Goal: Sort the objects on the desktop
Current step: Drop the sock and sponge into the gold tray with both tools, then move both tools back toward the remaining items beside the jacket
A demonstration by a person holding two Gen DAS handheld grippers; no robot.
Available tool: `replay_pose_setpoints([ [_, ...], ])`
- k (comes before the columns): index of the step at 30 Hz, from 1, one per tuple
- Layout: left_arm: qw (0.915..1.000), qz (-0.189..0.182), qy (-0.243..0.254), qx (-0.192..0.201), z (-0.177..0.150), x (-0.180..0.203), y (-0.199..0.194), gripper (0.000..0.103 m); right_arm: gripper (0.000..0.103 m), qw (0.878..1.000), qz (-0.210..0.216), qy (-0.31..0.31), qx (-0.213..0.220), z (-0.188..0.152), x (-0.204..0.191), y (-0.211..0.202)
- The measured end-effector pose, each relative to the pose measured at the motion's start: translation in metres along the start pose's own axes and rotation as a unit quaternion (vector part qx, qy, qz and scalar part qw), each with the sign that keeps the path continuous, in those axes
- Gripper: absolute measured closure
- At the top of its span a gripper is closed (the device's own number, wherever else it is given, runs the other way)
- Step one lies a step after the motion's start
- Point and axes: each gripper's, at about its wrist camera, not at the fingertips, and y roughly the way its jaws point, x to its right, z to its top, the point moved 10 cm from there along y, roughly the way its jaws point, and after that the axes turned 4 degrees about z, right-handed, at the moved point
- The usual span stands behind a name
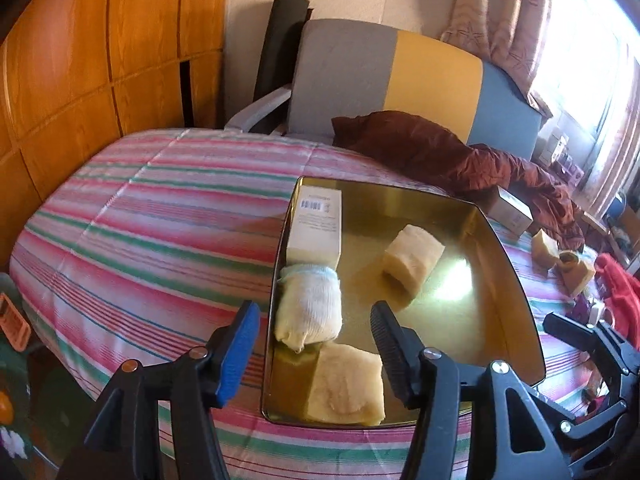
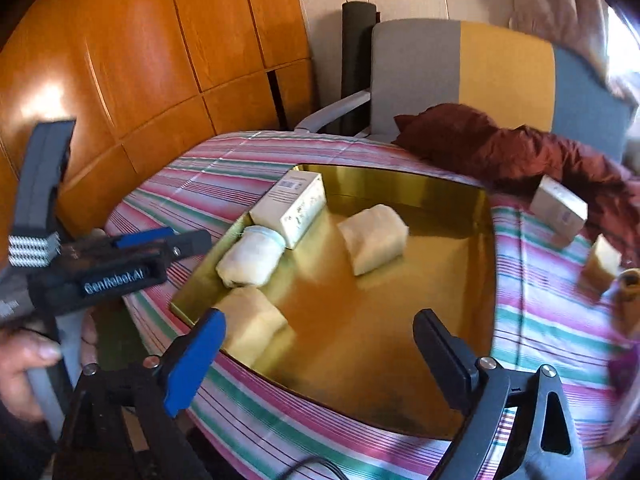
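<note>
A gold tray (image 1: 516,280) (image 2: 452,200) lies on the striped tablecloth. In it are a white box (image 1: 316,224) (image 2: 292,208), a rolled white sock (image 1: 310,308) (image 2: 250,258), a cream block in the middle (image 1: 414,258) (image 2: 374,238) and a cream block at the near edge (image 1: 346,386) (image 2: 252,324). My left gripper (image 1: 314,322) is open and empty, just above the sock and near block. My right gripper (image 2: 320,340) is open and empty over the tray's near side. The left gripper also shows in the right wrist view (image 2: 160,244).
On the cloth right of the tray lie another white box (image 1: 514,210) (image 2: 560,208), tan blocks (image 1: 544,246) (image 2: 604,264) and a red item (image 1: 618,288). A dark red cloth (image 1: 460,152) (image 2: 520,148) lies at the back by a grey and yellow chair (image 1: 400,68).
</note>
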Motion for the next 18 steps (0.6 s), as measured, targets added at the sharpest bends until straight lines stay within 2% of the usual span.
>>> replay_pose_setpoints([
  [7,0.9993,-0.001,0.036,0.013,0.005,0.023,-0.009,0.042,0.005,0.999,-0.031,-0.001,0.008,-0.007,0.018,-0.013],
  [18,0.9967,-0.017,0.080,0.000,-0.004,0.061,-0.008,0.042,0.005,0.996,-0.068,0.059,0.009,-0.028,0.071,-0.031],
])
